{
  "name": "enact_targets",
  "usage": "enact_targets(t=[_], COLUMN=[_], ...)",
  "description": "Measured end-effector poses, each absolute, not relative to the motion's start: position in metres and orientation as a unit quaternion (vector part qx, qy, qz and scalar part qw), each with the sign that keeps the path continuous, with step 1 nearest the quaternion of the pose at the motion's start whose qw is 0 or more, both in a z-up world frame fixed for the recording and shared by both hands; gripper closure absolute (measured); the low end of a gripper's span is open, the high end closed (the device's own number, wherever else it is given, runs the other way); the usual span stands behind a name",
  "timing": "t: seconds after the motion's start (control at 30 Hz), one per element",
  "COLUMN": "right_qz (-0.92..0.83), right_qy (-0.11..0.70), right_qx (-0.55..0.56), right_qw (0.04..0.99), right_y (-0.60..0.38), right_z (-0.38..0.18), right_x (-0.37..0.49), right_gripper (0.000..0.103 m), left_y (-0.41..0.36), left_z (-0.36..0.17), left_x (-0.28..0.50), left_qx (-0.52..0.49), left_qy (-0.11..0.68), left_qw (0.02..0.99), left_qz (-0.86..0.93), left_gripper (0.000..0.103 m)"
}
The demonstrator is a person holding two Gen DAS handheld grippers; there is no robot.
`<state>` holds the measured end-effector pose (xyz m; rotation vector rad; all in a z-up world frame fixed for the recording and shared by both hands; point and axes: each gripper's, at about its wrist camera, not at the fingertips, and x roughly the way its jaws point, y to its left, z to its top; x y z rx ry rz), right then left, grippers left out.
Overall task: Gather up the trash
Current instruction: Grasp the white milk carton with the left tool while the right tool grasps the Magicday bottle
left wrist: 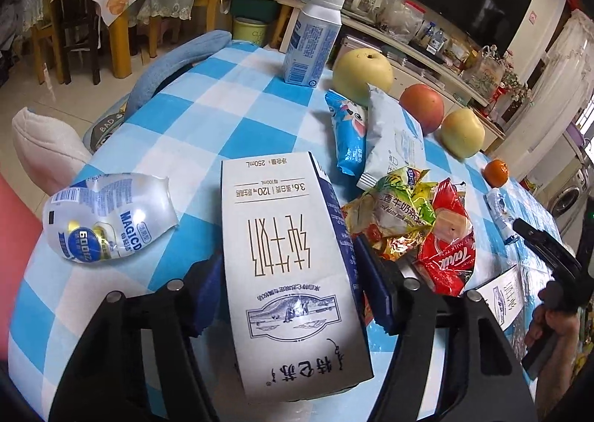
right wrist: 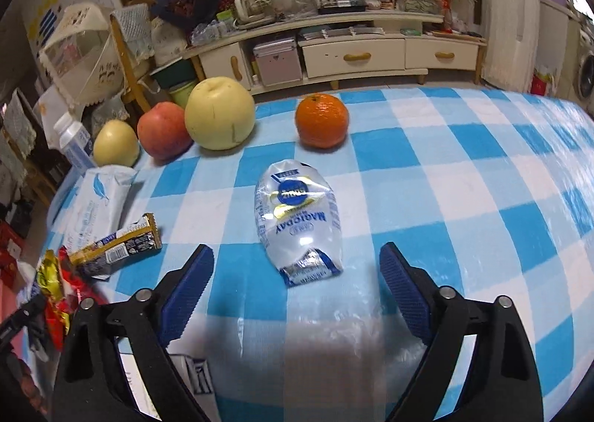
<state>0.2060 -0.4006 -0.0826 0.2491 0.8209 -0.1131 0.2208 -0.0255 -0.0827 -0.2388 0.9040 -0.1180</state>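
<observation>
Left tool [left wrist: 287, 284]: blue pads closed against the two narrow sides of a white milk carton [left wrist: 289, 273], which it holds tilted above the blue-checked counter [left wrist: 208, 113]; the carton's panels look slightly bowed, so it is judged empty, light and easily crushed, best gripped across the stiff folded edges, not the broad printed face. Right tool [right wrist: 297, 284]: jaws wide apart, holding nothing, poised just short of a flattened clear plastic pouch [right wrist: 295, 217] lying on the counter; judged near weightless, limp and slick, likely to slide on the cloth, with the crimped blue end nearest the tool offering the firmest purchase. Beside the carton, left: a second crumpled clear pouch [left wrist: 107, 217], same handling. Beside it, right: a heap of foil snack wrappers [left wrist: 415, 225], crinkly and springy, to be pinched at a bunched fold. Further on: a blue wrapper [left wrist: 349, 132] and a white packet [left wrist: 389, 139], soft, lying flat and touching; a gold-edged bar wrapper [right wrist: 118, 251] at the right view's left margin. Far edge: an upright capped bottle [left wrist: 312, 39], fill level unknown, so weight cannot be told. Fruit at the far side, a pear [right wrist: 219, 113], two apples and an orange [right wrist: 321, 121], judged not trash.
</observation>
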Motion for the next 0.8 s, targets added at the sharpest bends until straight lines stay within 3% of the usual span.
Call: enact_targets(t=[0.4, 0.63, 0.8], right_qz=[-0.061, -0.076, -0.082], right_qy=[0.417, 0.428, 0.425], right_qx=[0.080, 0.070, 0.061], right_qw=[0.903, 0.898, 0.900], right_y=[-0.393, -0.393, -0.391], right_z=[-0.094, -0.100, -0.098], right_x=[0.231, 0.238, 0.237], right_gripper=[0.029, 0.045, 0.045], left_y=[-0.024, -0.021, -0.019], left_z=[-0.084, -0.085, -0.082], left_x=[0.223, 0.221, 0.218], left_qx=[-0.111, -0.114, -0.119], left_qy=[0.428, 0.429, 0.425], left_qw=[0.895, 0.894, 0.894], left_qz=[-0.058, -0.066, -0.075], left_gripper=[0.038, 0.038, 0.038])
